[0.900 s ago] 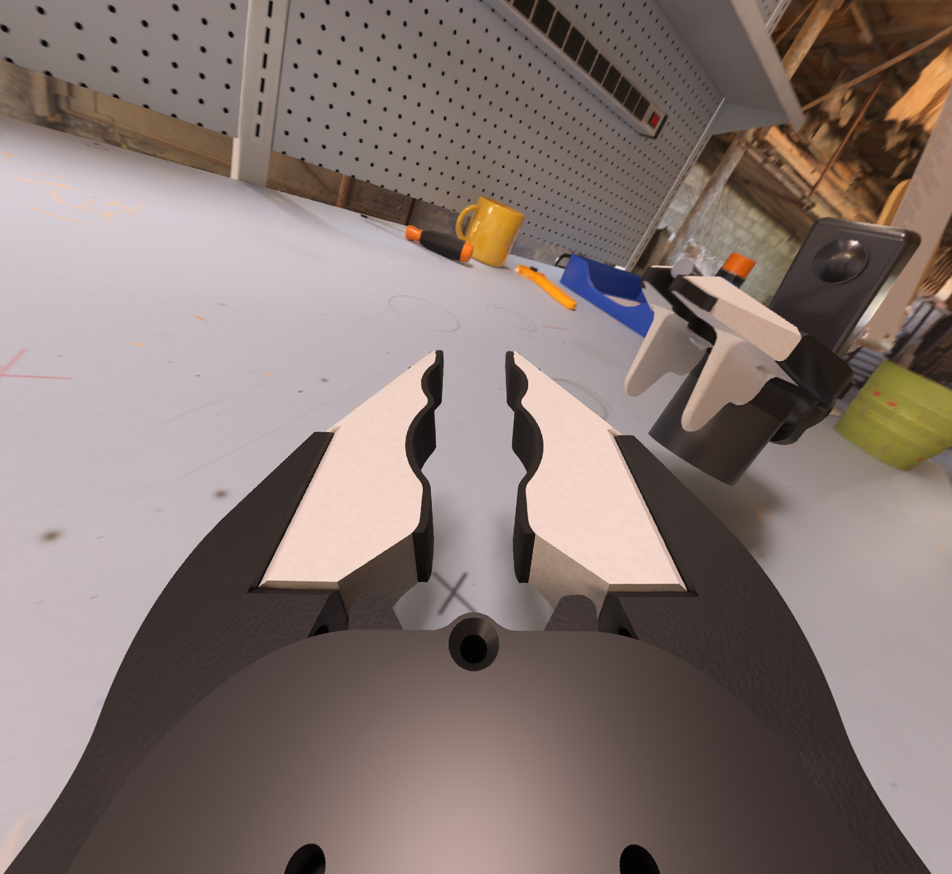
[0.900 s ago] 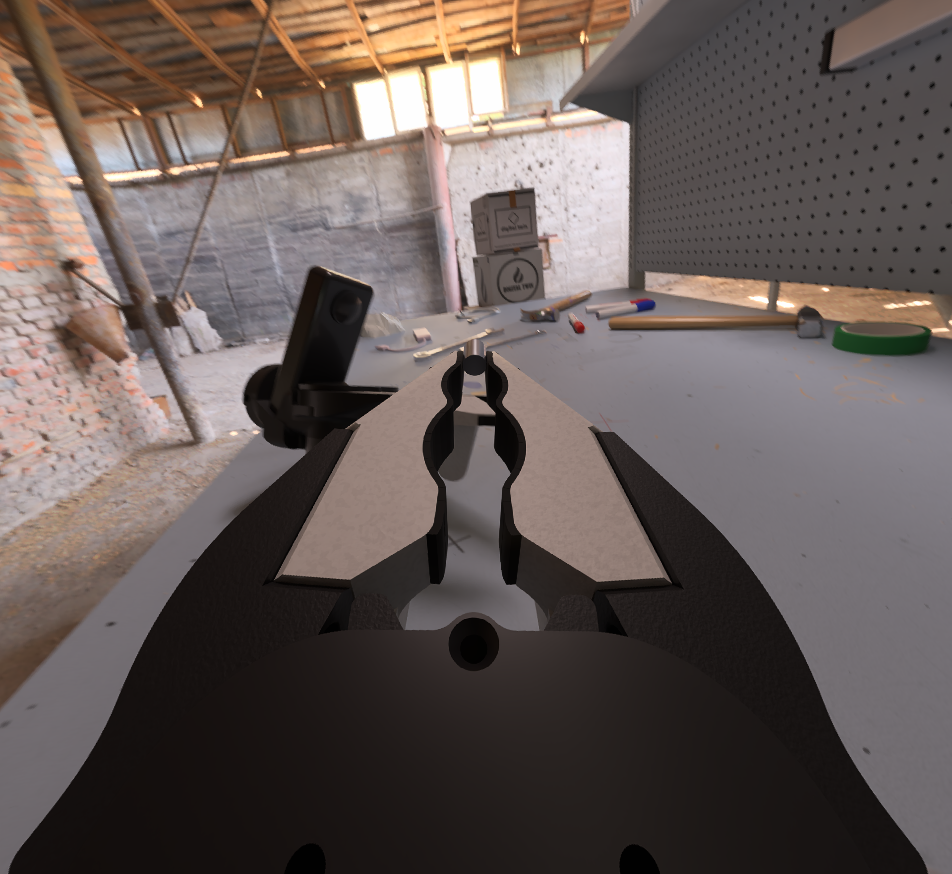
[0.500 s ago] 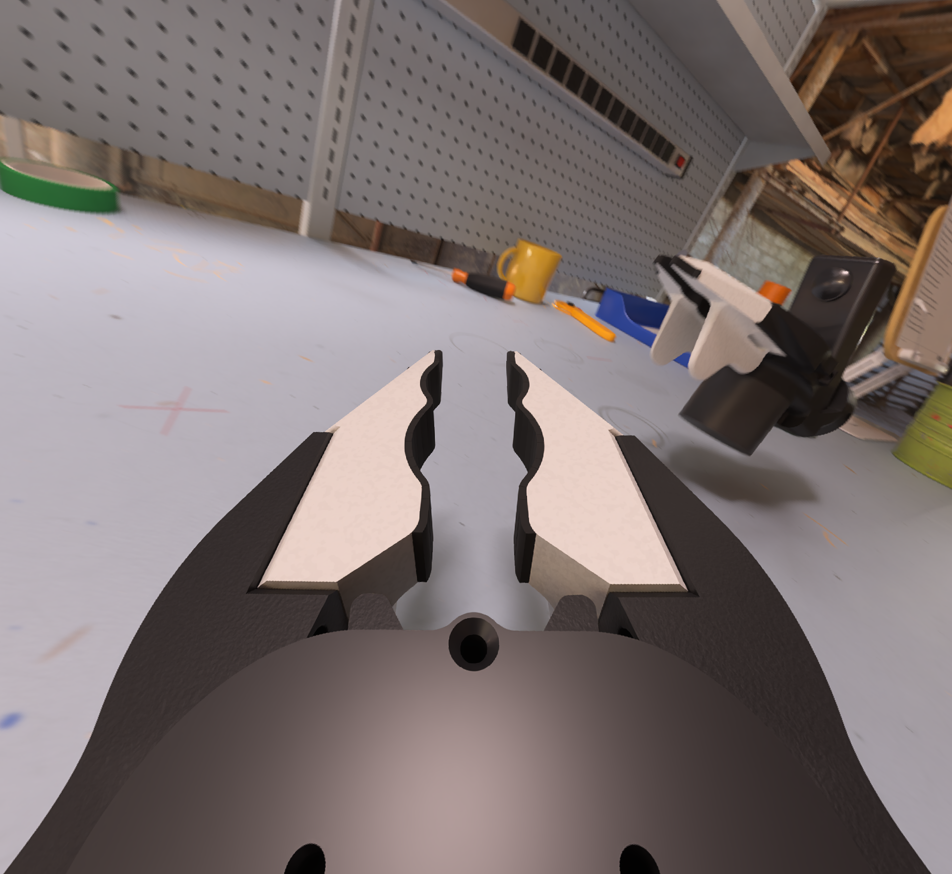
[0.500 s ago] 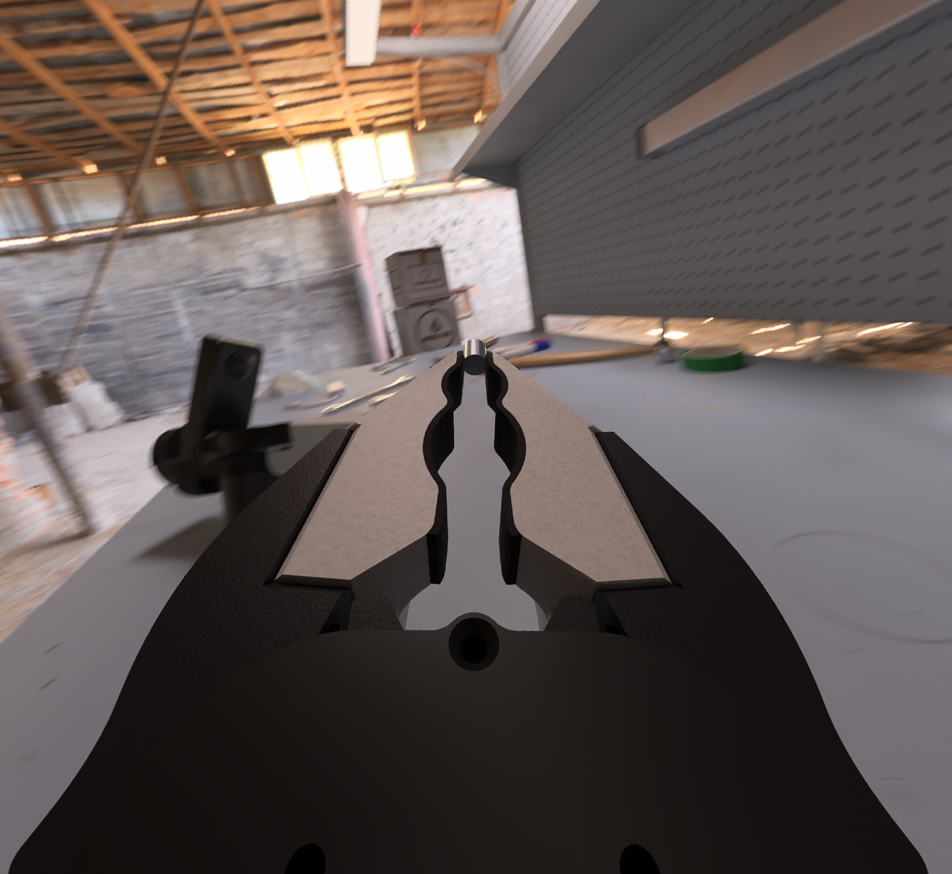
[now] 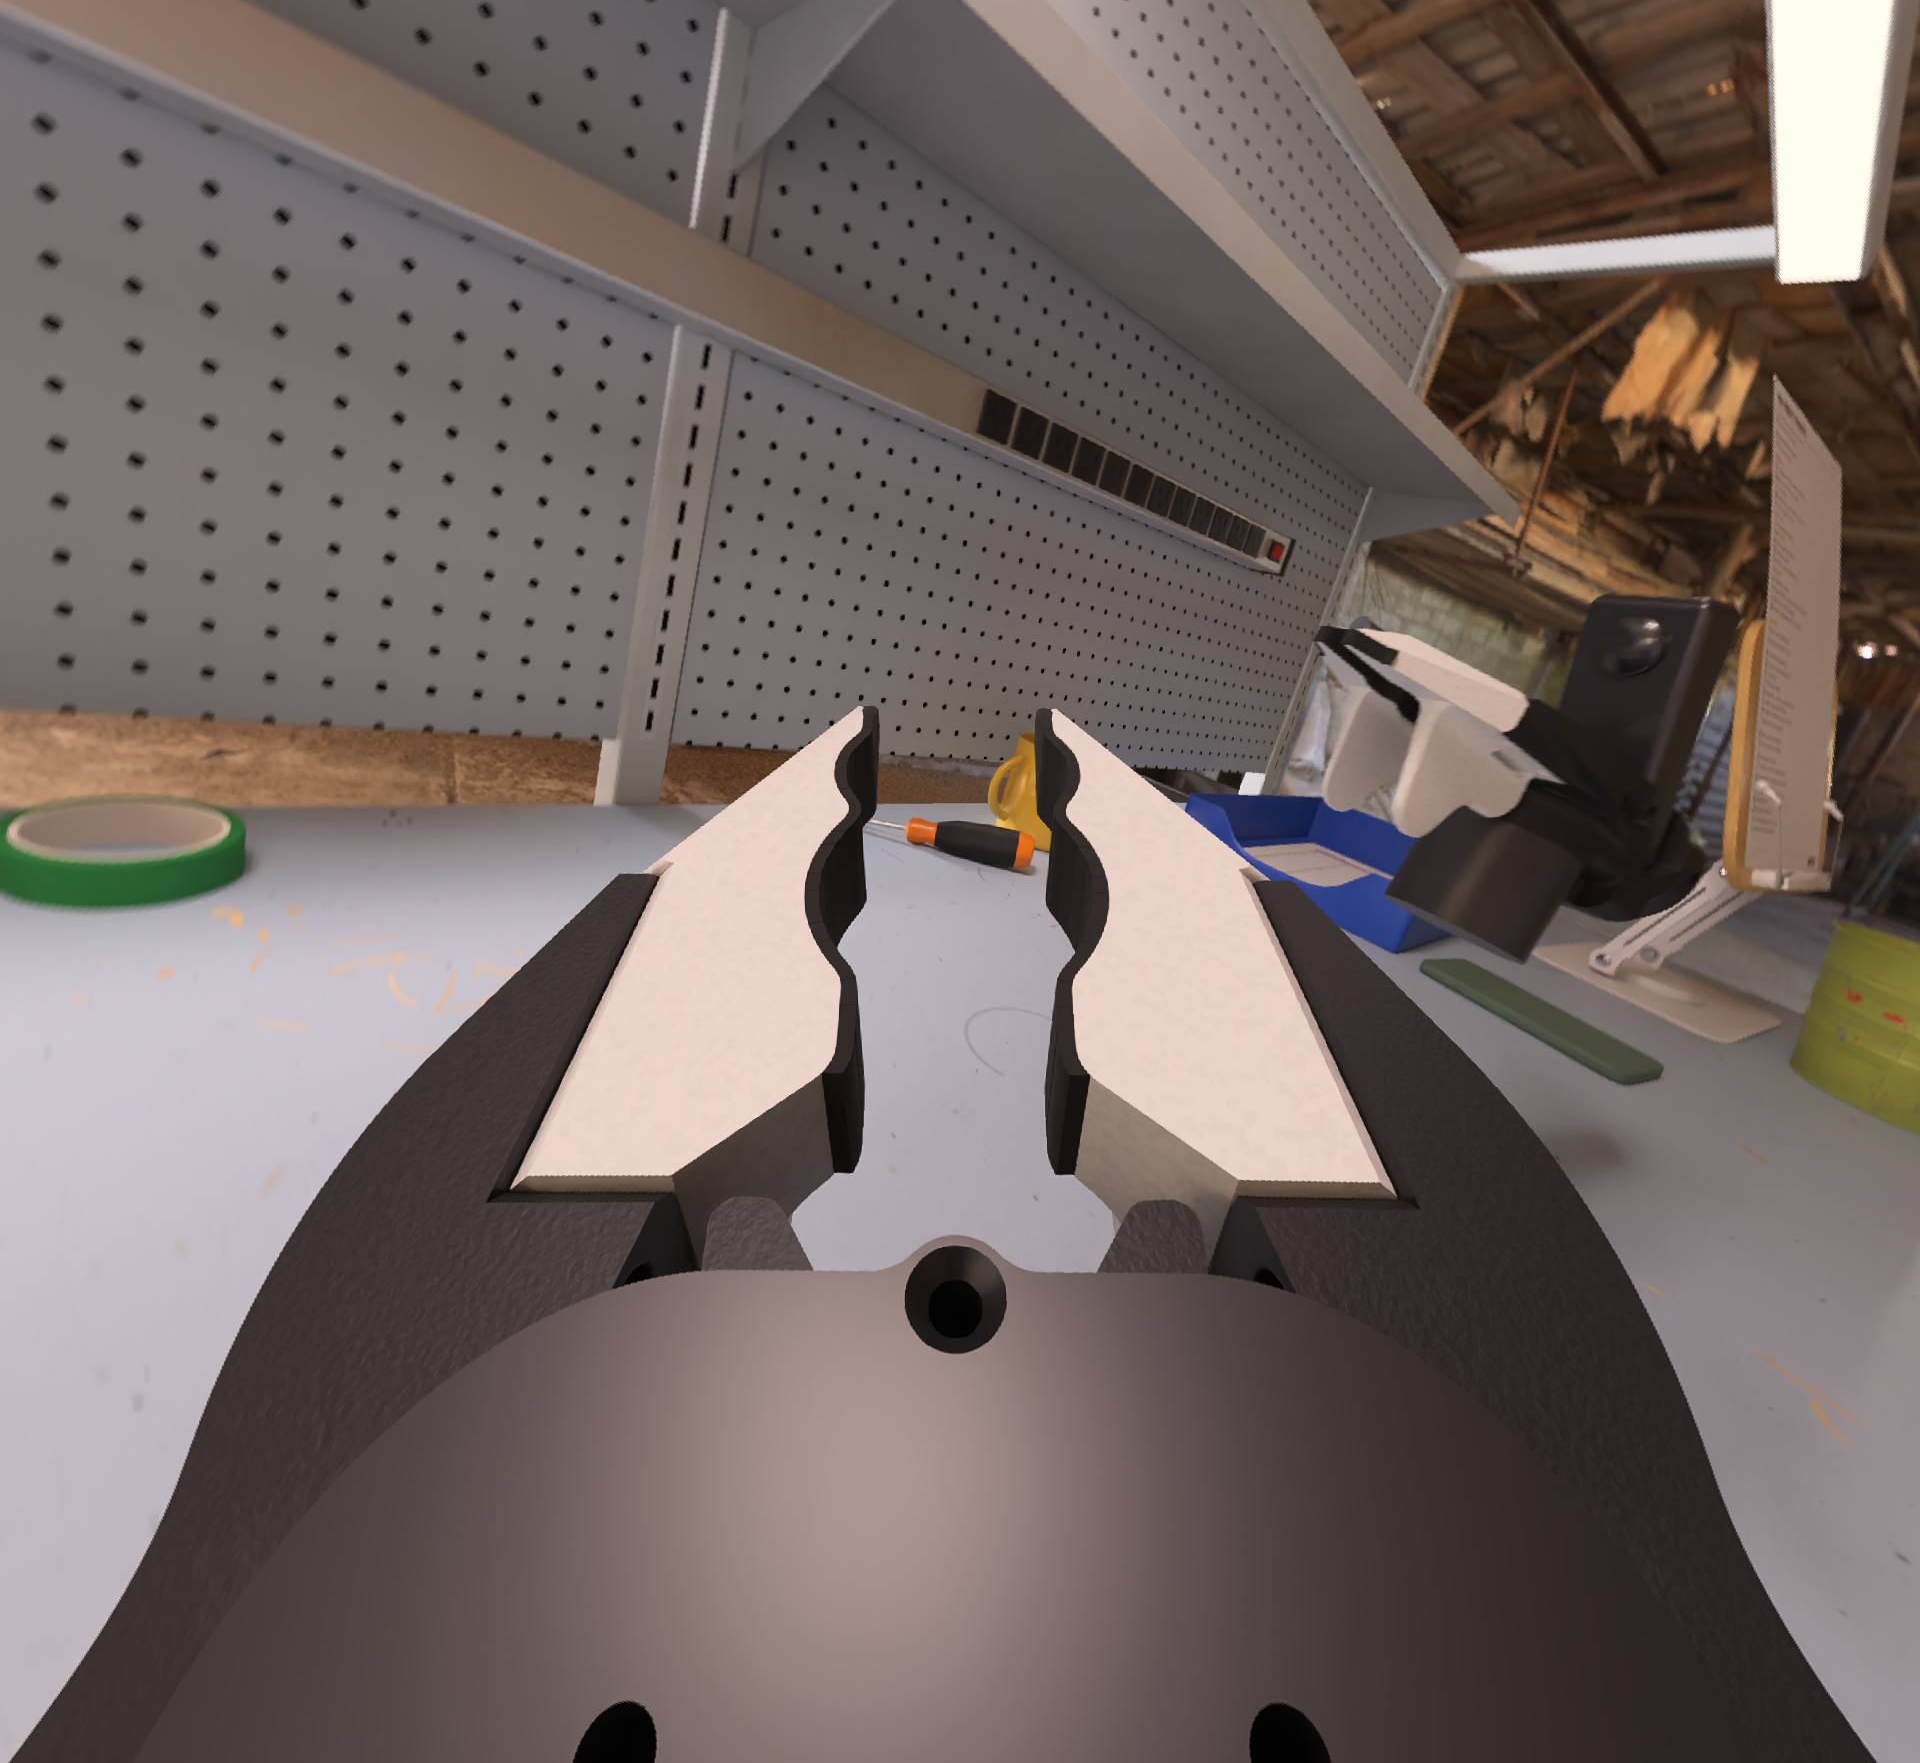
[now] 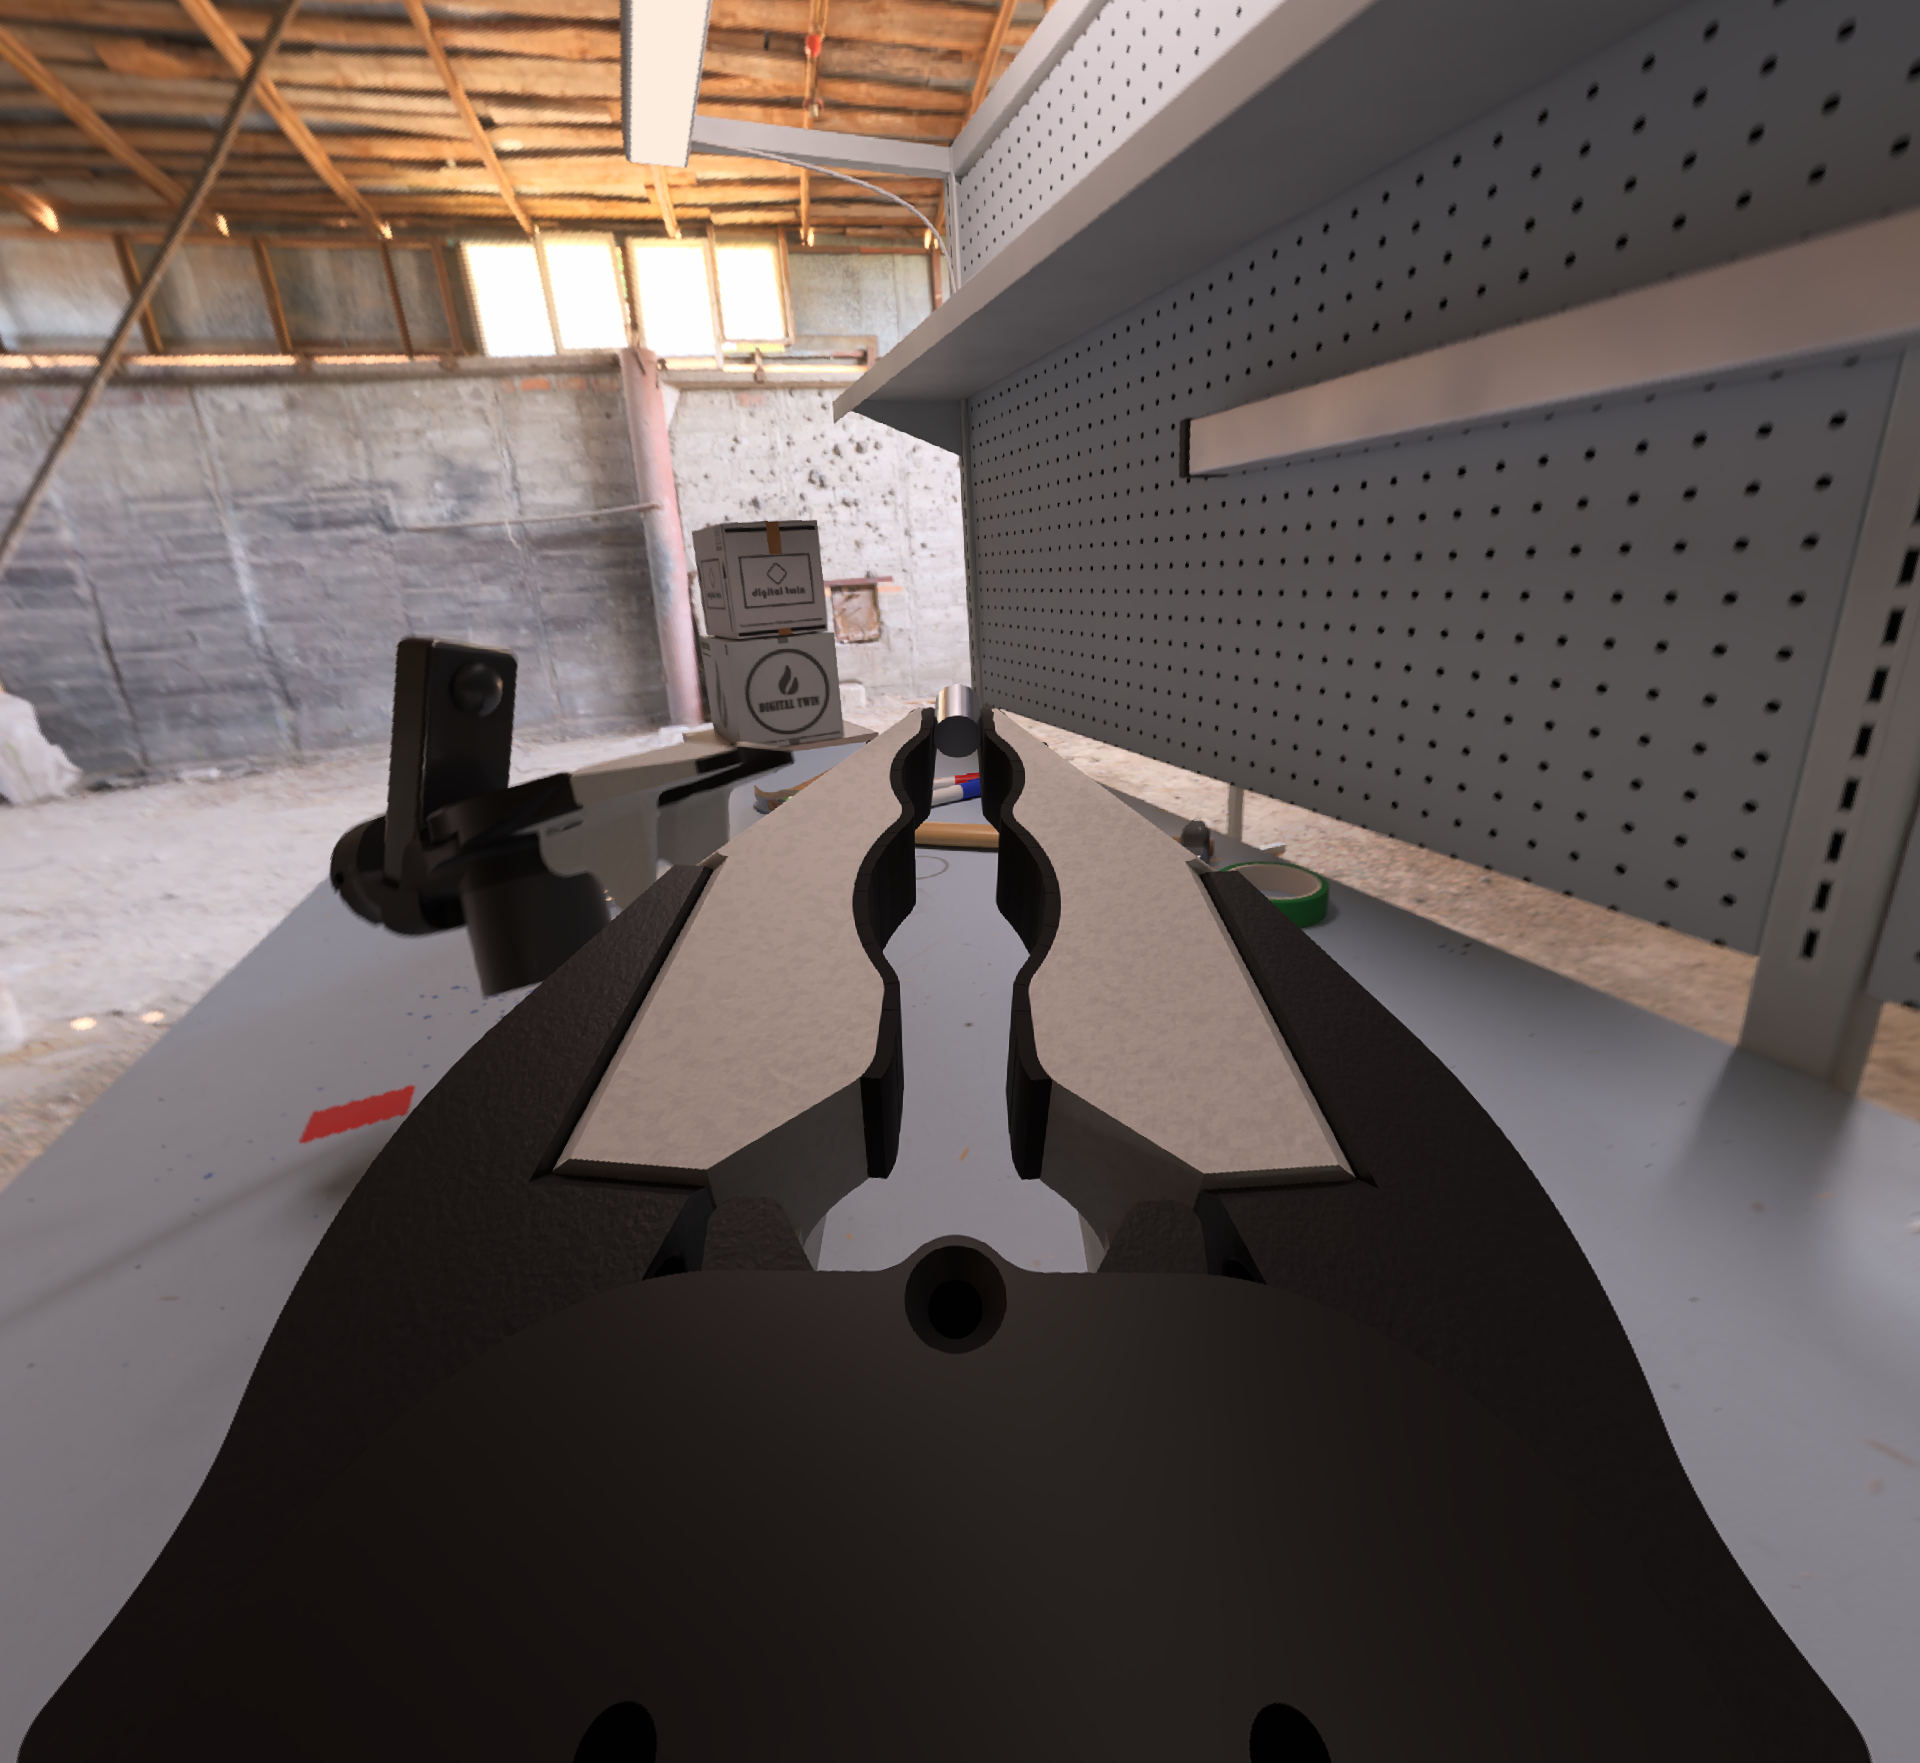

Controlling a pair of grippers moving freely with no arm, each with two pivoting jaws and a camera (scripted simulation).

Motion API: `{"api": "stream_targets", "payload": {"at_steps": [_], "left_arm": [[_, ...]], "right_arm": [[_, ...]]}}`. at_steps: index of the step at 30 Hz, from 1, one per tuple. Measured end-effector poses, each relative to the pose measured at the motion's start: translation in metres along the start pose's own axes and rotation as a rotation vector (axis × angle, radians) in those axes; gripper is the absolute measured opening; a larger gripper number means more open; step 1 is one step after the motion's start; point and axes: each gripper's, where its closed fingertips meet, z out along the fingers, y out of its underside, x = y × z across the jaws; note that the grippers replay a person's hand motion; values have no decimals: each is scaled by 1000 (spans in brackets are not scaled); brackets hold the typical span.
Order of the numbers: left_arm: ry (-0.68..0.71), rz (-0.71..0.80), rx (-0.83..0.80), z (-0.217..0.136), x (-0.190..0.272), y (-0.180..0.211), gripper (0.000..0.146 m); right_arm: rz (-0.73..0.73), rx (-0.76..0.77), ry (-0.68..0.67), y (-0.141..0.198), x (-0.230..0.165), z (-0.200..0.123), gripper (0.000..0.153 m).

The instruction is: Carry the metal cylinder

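Note:
In the right wrist view my right gripper [image 6: 956, 726] is shut on the small metal cylinder [image 6: 956, 724], which stands upright between the fingertips, held well above the grey workbench [image 6: 1558, 1350]. In the left wrist view my left gripper [image 5: 956, 726] is open and empty above the bench. The right gripper also shows in the left wrist view [image 5: 1361, 737] at the far right, in the air; the cylinder is hidden there. The left gripper shows in the right wrist view [image 6: 665, 778] at the left.
A green tape roll [image 5: 125, 846], a screwdriver [image 5: 971, 844], a yellow mug [image 5: 1013, 794], a blue bin [image 5: 1309, 856], a green flat bar [image 5: 1538, 1022] and a lime bucket [image 5: 1865, 1027] sit on the bench. A pegboard wall [image 5: 416, 487] and shelf [image 5: 1195, 186] stand behind. Two boxes [image 6: 774, 643], markers [image 6: 956, 786] and a red tape mark [image 6: 358, 1113] show.
Both grippers have risen and tilted upward. The right gripper still holds the cylinder and has swung toward the pegboard. The left gripper stays open.

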Motion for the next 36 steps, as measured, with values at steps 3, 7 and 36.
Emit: {"api": "stream_targets", "payload": {"at_steps": [3,7,36], "left_arm": [[30,64,-16,19,4,-11,30],[34,55,-33,29,1,-4,29],[309,75,-327,69,41,90,27]], "right_arm": [[-82,-8,15,-6,-6,-7,7],[-100,-24,37,4,-2,-13,7],[293,-194,-237,83,-9,64,7]]}}
